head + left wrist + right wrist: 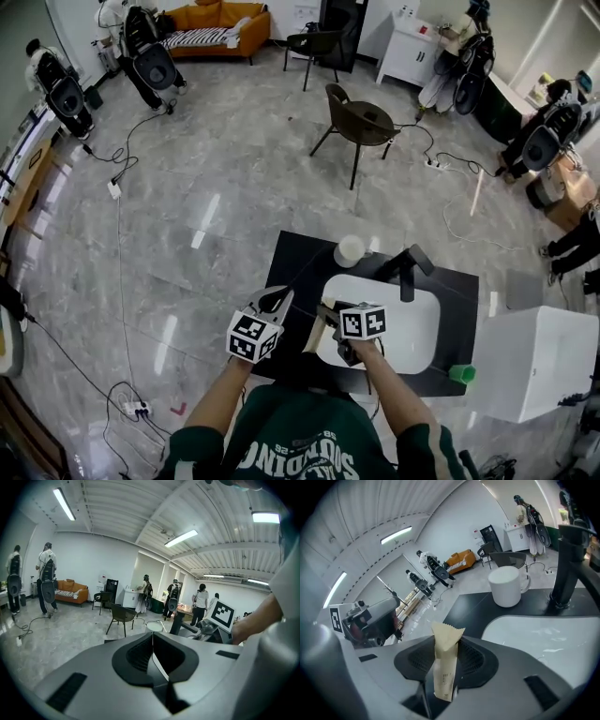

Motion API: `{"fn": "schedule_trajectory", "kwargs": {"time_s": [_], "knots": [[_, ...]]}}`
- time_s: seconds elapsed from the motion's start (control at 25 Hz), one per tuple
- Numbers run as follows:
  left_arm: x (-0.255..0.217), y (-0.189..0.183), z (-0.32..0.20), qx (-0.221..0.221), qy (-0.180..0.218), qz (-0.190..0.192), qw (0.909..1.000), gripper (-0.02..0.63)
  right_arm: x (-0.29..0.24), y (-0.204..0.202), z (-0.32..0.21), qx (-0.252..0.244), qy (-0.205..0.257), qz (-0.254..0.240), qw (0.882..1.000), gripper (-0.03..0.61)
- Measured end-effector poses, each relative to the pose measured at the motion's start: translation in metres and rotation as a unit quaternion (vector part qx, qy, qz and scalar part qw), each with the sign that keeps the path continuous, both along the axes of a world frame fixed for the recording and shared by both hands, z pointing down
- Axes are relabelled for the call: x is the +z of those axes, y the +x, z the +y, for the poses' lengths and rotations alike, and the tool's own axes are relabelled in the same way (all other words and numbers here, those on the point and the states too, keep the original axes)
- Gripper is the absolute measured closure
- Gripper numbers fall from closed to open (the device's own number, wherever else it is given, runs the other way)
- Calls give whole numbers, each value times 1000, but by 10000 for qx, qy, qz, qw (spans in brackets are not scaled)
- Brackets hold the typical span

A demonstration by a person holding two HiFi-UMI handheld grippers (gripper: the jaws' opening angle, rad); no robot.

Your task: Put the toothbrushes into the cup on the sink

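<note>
My right gripper (446, 645) is shut on a tan paper-wrapped toothbrush (444, 665), which stands upright between its jaws. In the head view this gripper (330, 319) hangs over the left rim of the white sink (412, 328), with the packet (316, 335) beside it. The white cup (506, 587) stands ahead on the black counter (478, 604), left of the black faucet (566, 564); from the head view, the cup (349, 250) is at the counter's far edge. My left gripper (275, 300) hovers at the counter's left side, its jaws (152, 644) together with nothing visible between them.
A small green object (461, 374) sits at the counter's near right corner. A white cabinet (539, 361) stands to the right. A dark chair (361, 122) is beyond the counter. Cables (117, 178) run across the grey floor, and people stand along the room's edges.
</note>
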State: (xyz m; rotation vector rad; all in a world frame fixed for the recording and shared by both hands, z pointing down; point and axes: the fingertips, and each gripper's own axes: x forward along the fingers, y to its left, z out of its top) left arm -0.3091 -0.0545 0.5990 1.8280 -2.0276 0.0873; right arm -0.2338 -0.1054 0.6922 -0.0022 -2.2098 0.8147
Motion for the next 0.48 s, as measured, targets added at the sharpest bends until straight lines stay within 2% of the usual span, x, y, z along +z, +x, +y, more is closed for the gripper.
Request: {"fn": "schedule_trajectory", "kwargs": {"time_s": [0.32,0.48], "knots": [[-6,10,-21,217,39,-33,9998,601,-30,3,-16,55,189,-485,9986,428],[-9,13,-30,283,50,-25,9996,601,-43,8,-31,198,454,-619,9969,430]]}}
